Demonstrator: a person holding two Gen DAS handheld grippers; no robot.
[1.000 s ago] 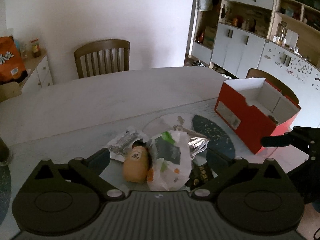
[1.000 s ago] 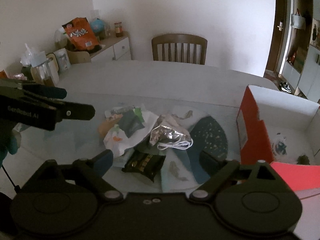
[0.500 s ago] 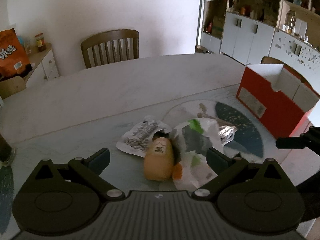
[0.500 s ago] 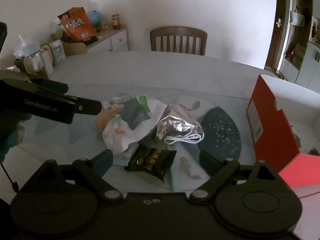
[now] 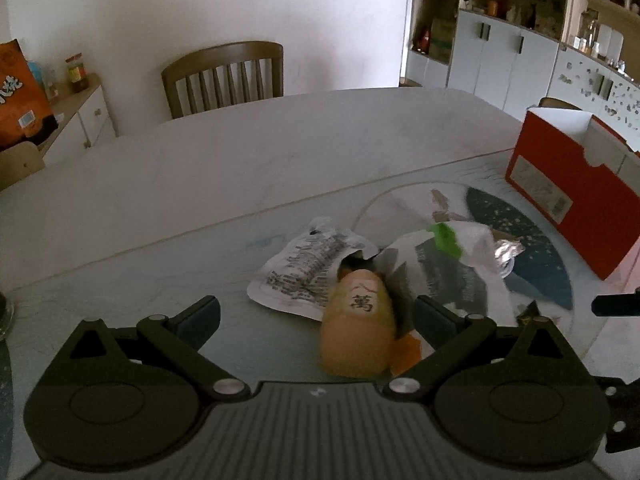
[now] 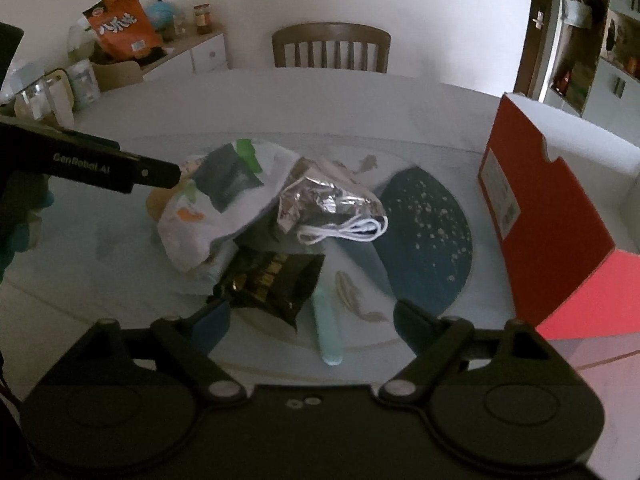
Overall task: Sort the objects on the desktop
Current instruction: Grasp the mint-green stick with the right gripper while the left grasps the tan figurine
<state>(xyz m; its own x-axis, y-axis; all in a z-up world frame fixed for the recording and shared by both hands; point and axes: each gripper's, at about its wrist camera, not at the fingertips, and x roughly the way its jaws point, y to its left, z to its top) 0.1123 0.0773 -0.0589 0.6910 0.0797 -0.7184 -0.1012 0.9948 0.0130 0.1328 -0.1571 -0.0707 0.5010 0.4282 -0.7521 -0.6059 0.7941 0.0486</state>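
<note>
White tabletop (image 5: 240, 168) carries everything, with a glass-covered patterned area at the near side where the clutter sits. Red cardboard box (image 6: 540, 208) stands open at the right edge of the pile, white inside, well apart from both grippers. White printed plastic bag (image 6: 224, 208) is the biggest loose item, crumpled mid-pile; in the left wrist view it lies just right of the yellow piece. Flat white wrapper with black text (image 5: 308, 268) lies at the far-left side of the pile, touching the yellow thing. Black snack packet with gold print (image 6: 272, 280) lies at the near edge of the heap, partly under the bag. Crumpled silver foil pouch (image 6: 328, 200) sits right of the bag, with a coiled white cable (image 6: 348, 230) resting on its near side. Yellow capsule-shaped toy with a black character on it (image 5: 360, 328) lies between the left gripper's fingers, no pad contact visible. Pale green stick-like object (image 6: 328, 328) lies near the right gripper, between its fingers. Left gripper (image 5: 316, 316) jaws spread wide, holding nothing. Right gripper (image 6: 312, 320) jaws wide but closing, with the packet corner and green stick between them, pads not on either.
</note>
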